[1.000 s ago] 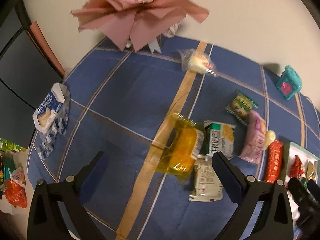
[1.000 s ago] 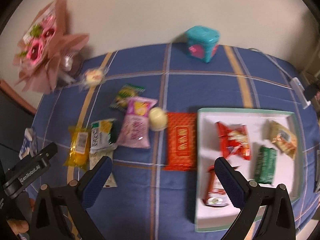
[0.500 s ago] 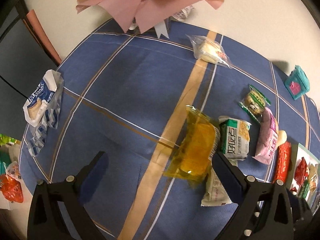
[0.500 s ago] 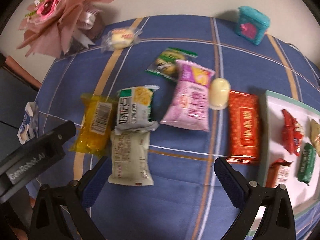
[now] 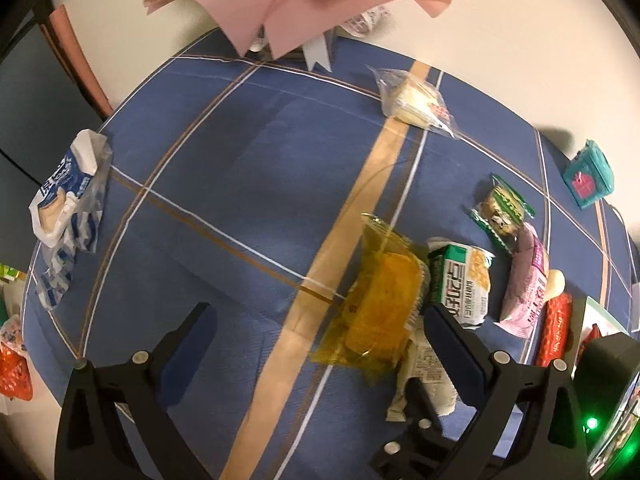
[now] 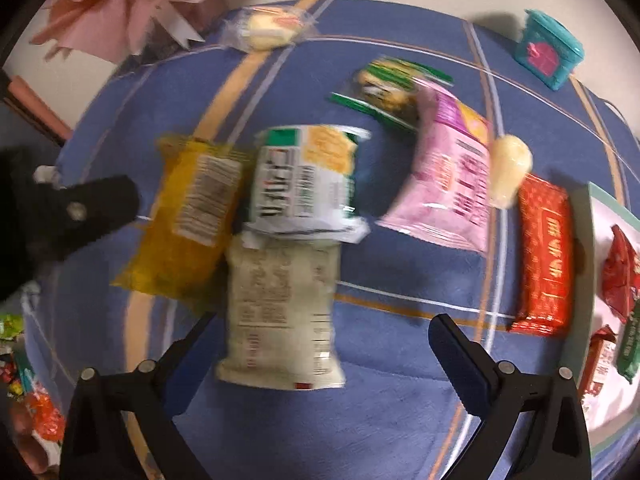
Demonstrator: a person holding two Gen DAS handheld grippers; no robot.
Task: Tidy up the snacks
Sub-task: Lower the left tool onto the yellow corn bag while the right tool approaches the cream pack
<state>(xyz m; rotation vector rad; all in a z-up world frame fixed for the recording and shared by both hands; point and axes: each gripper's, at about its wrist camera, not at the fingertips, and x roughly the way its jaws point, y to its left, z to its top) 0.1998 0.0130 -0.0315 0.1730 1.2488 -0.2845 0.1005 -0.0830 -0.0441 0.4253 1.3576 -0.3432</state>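
Note:
Several snack packs lie on a blue plaid cloth. A cream pack lies between the fingers of my right gripper, which is open and just above it. Beside it are a yellow pack, a green-white pack, a pink pack and a red pack. My left gripper is open and empty, with the yellow pack near its right finger. A white tray holds several snacks at the right.
A pink bouquet stands at the back edge. A teal box sits back right. A clear-wrapped bun and a green cookie pack lie further back. A blue-white bag lies at the table's left edge.
My right gripper has moved left and down from the tray to the cream pack. My left gripper has moved forward and closer to the cloth. Both stay open.

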